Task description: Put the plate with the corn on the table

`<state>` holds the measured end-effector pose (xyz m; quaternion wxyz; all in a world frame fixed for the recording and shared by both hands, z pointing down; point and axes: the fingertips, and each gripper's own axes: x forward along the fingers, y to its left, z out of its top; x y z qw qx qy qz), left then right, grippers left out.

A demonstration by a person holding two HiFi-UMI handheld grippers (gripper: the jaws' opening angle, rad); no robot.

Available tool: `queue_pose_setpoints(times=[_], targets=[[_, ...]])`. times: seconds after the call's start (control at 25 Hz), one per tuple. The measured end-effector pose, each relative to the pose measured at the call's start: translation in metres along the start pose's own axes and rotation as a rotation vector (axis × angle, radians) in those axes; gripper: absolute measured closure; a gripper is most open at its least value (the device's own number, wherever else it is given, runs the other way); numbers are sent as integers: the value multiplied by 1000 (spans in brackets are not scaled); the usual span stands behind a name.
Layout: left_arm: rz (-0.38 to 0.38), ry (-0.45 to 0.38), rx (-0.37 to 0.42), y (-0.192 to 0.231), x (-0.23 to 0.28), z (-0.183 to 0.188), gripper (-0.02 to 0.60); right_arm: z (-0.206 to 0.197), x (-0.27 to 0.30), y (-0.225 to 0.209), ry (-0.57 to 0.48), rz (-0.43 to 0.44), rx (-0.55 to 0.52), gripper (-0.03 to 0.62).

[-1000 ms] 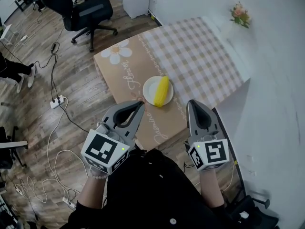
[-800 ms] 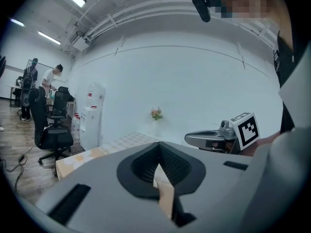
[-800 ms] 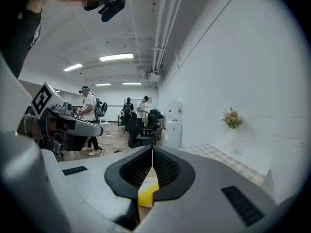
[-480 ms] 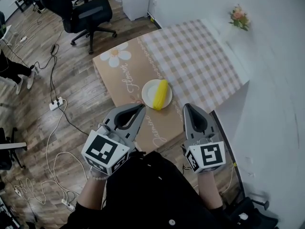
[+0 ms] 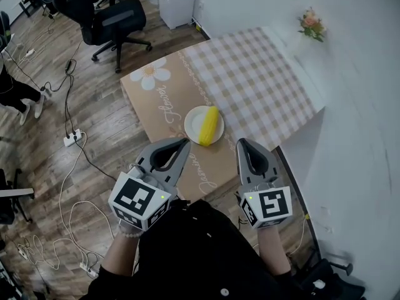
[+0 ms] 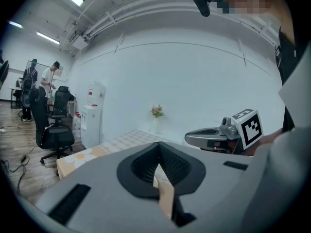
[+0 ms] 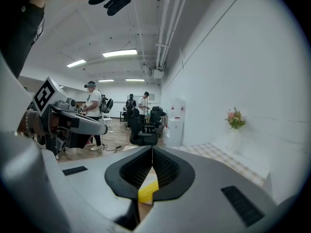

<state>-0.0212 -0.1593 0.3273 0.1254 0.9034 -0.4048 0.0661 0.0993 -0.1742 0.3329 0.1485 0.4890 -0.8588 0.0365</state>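
Hovering over the counter's (image 5: 250,74) near edge, the left tongs (image 5: 185,142) and right tongs (image 5: 240,142) are both pressed together, pinching nothing. Just beyond them, the plate (image 5: 192,119) with the corn (image 5: 210,125) sits on the counter, close to that edge.

Yellow corn (image 5: 210,125), white plate (image 5: 192,120). Cloth on table (image 5: 262,74): tan with white daisy (image 5: 152,74), beige-white check. Grey left gripper (image 5: 184,142) and right gripper (image 5: 240,142), black-white marker cubes (image 5: 139,200). Black chair (image 5: 115,17). Brown wood floor (image 5: 106,99).

bare tablecloth (image 5: 262,74) all round plate (image 5: 192,120), flower vase (image 5: 310,24) at far corner, wall (image 5: 362,105) along right
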Motion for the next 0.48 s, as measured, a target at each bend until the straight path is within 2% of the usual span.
queue_pose_setpoints(times=[0.28,0.48], targets=[[-7,0,4,5,-19,-7,568,-2,-2,20,16,-18,-1,553],[-8,0,-7,-6,14,9,568,3,-4,-15,21,-16,4,553]])
